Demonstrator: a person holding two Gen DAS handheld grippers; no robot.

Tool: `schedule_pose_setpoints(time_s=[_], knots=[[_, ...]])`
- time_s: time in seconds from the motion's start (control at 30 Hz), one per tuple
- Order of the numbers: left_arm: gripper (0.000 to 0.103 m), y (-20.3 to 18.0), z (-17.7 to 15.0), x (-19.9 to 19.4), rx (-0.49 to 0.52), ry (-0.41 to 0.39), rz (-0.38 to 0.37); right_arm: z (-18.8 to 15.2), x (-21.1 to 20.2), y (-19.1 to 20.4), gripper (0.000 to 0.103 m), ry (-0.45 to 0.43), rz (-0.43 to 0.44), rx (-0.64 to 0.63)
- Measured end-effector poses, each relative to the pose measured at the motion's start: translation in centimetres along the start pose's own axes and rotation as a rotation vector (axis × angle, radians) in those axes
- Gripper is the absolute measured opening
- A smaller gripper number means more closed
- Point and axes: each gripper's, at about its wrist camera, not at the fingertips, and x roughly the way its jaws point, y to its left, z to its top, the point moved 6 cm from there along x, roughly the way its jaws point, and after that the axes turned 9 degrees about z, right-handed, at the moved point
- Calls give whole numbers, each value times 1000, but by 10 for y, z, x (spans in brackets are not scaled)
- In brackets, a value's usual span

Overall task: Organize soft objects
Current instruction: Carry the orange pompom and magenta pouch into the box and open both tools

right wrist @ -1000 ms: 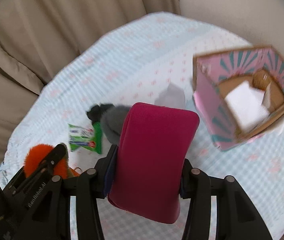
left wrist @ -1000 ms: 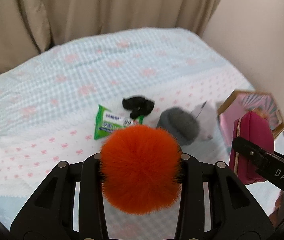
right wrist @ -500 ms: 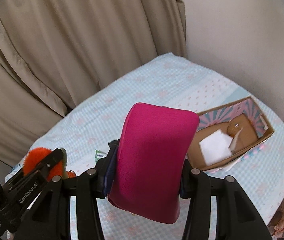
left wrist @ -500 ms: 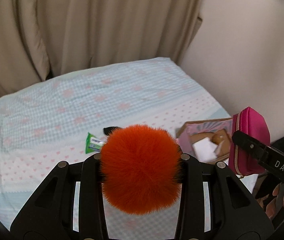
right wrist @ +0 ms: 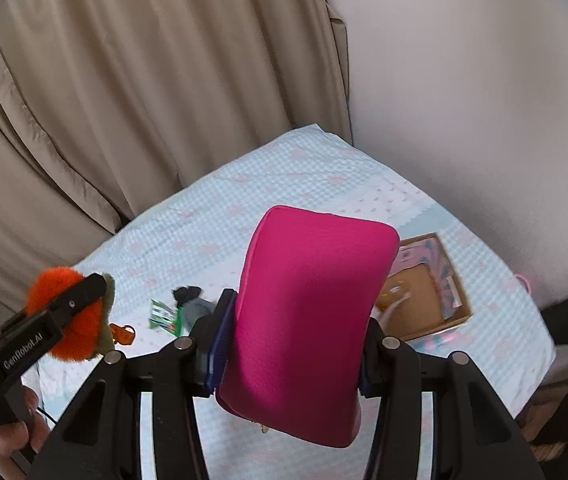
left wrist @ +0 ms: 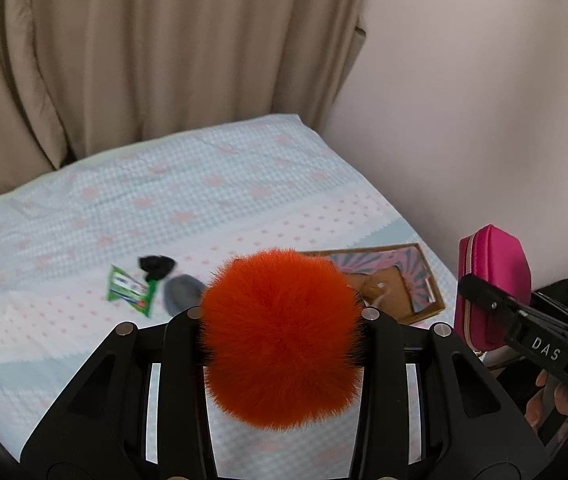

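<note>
My left gripper [left wrist: 282,314] is shut on an orange fluffy pom-pom [left wrist: 282,336] and holds it high above the bed. My right gripper [right wrist: 285,350] is shut on a magenta zip pouch [right wrist: 307,320], also held high. The pouch shows at the right of the left wrist view [left wrist: 491,284]; the pom-pom shows at the left of the right wrist view [right wrist: 66,316]. An open pink cardboard box [left wrist: 415,280] lies on the bed's right side, also in the right wrist view [right wrist: 435,292]. A green wipes pack [left wrist: 130,290], a black soft item [left wrist: 156,266] and a grey soft item [left wrist: 182,294] lie together on the bed.
The bed [left wrist: 204,200] has a light blue and pink patterned cover. Beige curtains [left wrist: 144,48] hang behind it and a pale wall [left wrist: 483,100] stands at the right. A small orange keyring [right wrist: 123,334] hangs by the pom-pom.
Both grippers have risen and pulled back from the bed with their objects held. The box and the items on the bed look smaller and farther away.
</note>
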Motion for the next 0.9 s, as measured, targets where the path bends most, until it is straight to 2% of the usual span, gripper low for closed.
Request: schedule_pose_setpoints(time_s=[0.23,0.47,0.67,0.9], knots=[[33,-81,-12,46,13,74,4,3,14,-75,45,91,12,-35],[33,-143,-24,120,15,165,20,16,50,-137,45,159,31,-66],[33,-161,-36,190,-1,246,55,18,100,-176,45,238,57,-97],[33,-157,-52,255,-12,337,98,0,150,-200,45,316,79,-142]])
